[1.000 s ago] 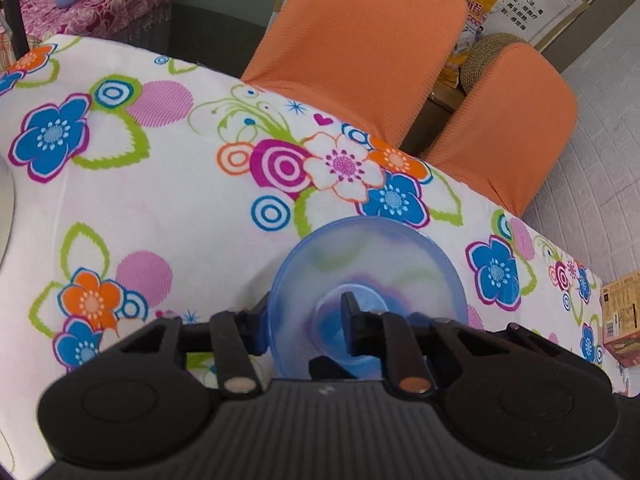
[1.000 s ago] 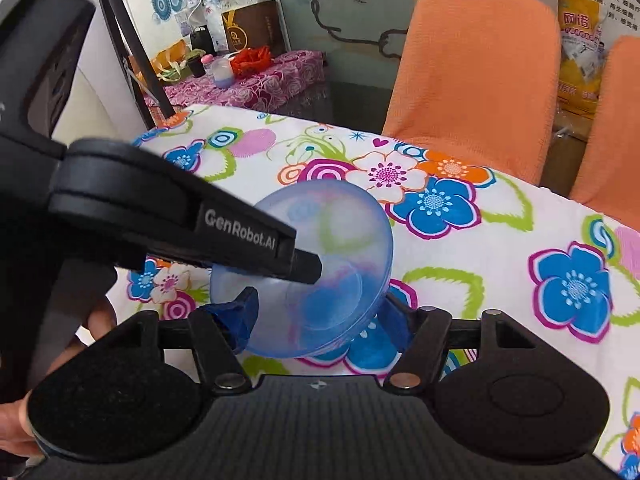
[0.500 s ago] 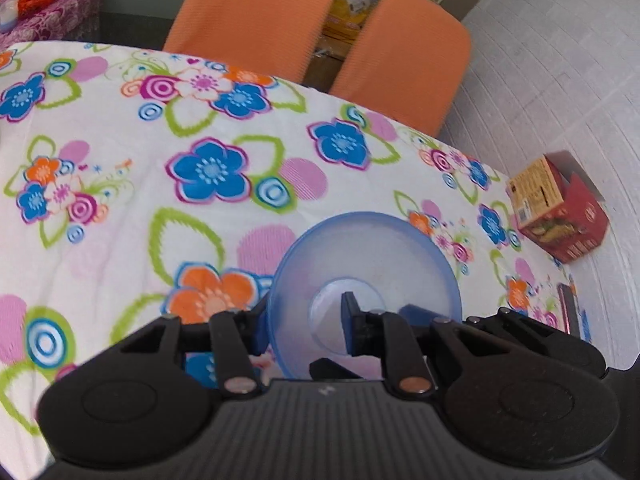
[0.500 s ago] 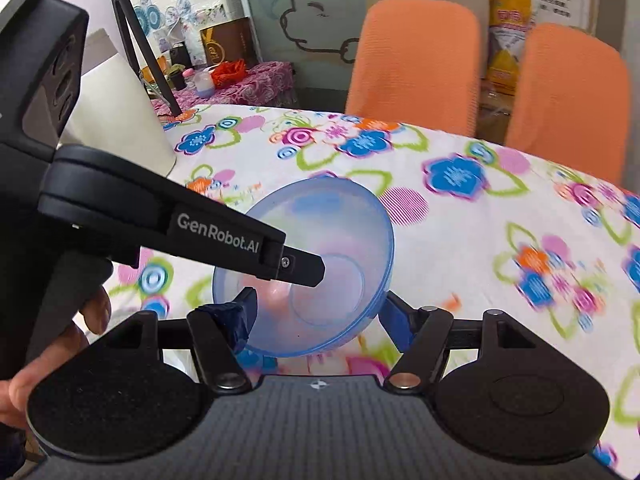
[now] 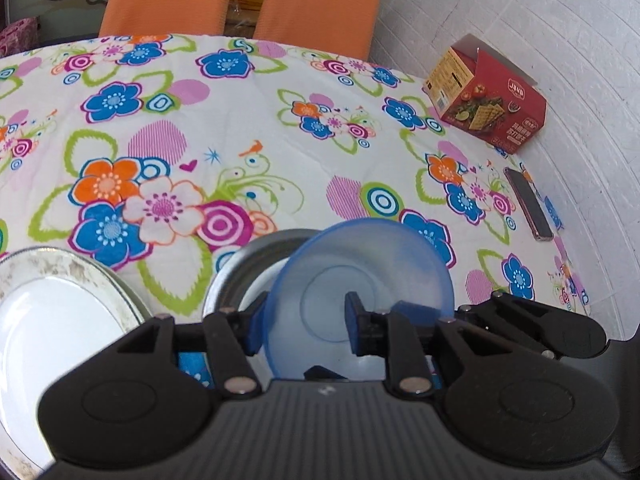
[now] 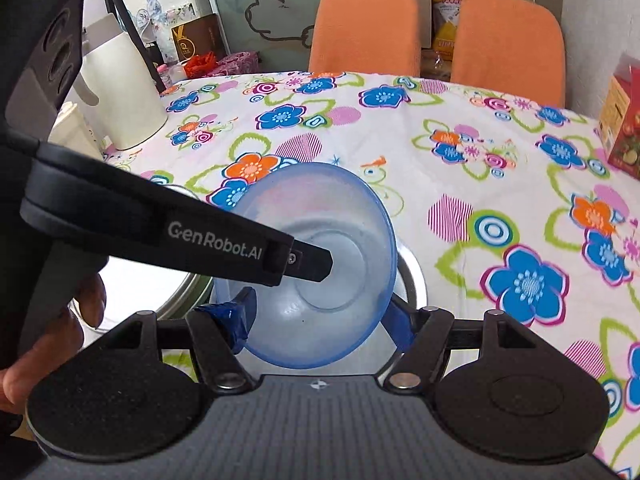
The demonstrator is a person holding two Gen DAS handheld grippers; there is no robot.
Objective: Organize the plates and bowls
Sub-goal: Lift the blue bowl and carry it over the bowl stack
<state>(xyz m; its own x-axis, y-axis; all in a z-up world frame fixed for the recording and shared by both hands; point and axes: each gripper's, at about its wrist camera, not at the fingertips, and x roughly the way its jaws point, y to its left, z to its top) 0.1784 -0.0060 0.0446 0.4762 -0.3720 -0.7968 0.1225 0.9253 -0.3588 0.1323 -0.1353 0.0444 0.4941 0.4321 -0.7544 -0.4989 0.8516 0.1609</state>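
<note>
A translucent blue bowl [image 5: 360,272] hangs tilted just above a steel bowl [image 5: 248,264] on the flowered tablecloth. My left gripper [image 5: 304,320] is shut on the blue bowl's wall, one finger inside and one outside. In the right wrist view the blue bowl [image 6: 320,240] opens toward the camera. My right gripper [image 6: 318,320] clasps it from both sides near the rim. The left gripper's finger [image 6: 312,264] reaches into it there. A white plate [image 5: 48,328] with a mottled rim lies left of the steel bowl [image 6: 412,276].
A red cracker box [image 5: 488,100] and a phone [image 5: 528,204] lie at the table's right edge by the wall. A white kettle [image 6: 120,96] stands at the far left. Two orange chairs [image 5: 316,0] are behind the table. A hand [image 6: 52,340] holds the left gripper.
Both grippers carried the blue bowl together across the table toward the near side. The steel bowl and white plate have come into view beneath it.
</note>
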